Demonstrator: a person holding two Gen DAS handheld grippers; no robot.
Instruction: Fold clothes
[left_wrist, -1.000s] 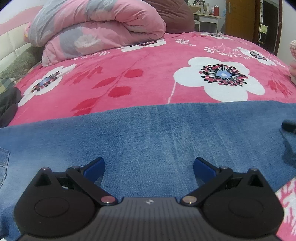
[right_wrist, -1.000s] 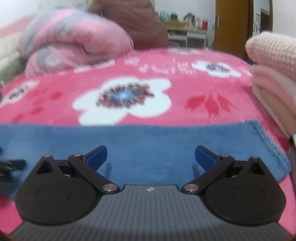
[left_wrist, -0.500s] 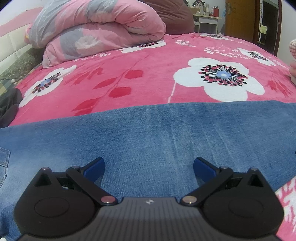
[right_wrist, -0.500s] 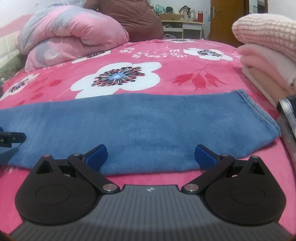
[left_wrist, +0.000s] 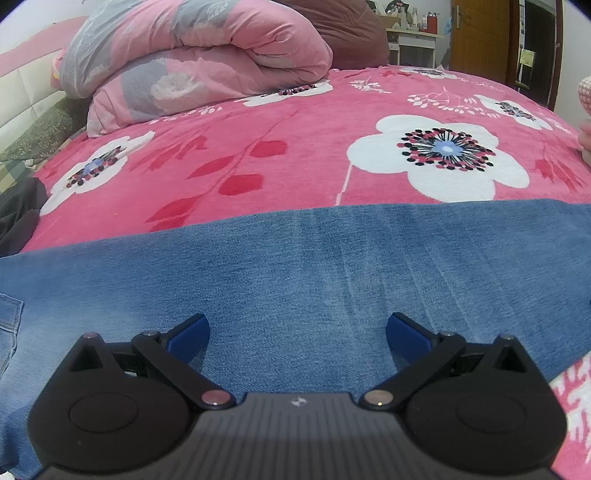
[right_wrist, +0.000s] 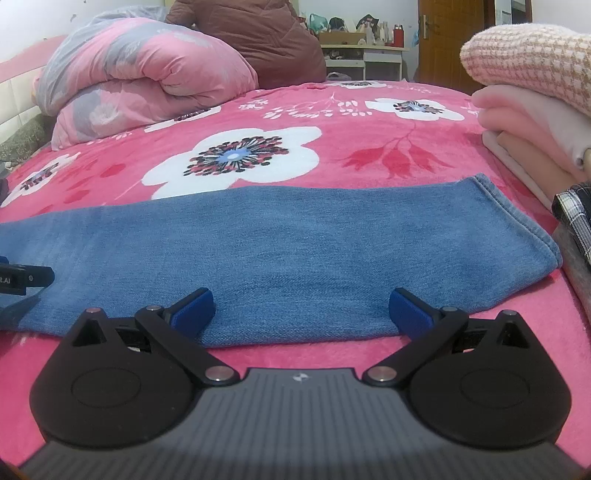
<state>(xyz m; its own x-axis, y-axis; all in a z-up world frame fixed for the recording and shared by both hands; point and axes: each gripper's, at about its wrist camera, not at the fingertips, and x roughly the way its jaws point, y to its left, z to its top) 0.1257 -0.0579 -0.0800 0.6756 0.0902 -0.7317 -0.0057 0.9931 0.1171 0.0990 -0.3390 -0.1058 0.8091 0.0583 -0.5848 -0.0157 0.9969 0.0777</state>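
Plainly, jeans (right_wrist: 280, 258) lie flat across the bed (right_wrist: 332, 158), long axis side to side. Right gripper (right_wrist: 301, 308), wide, sits at the near edge beside the hem end (nearer); left gripper (left_wrist: 297, 332), wide, hovers mid-leg.

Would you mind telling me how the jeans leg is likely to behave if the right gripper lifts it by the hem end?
The jeans lie flat, following the blanket, so they will probably drape and sag rather than stay stiff. Denim looks fairly thick, so likely heavyish for cloth. Its woven surface should grip the right gripper pads well; the plush blanket may drag it.
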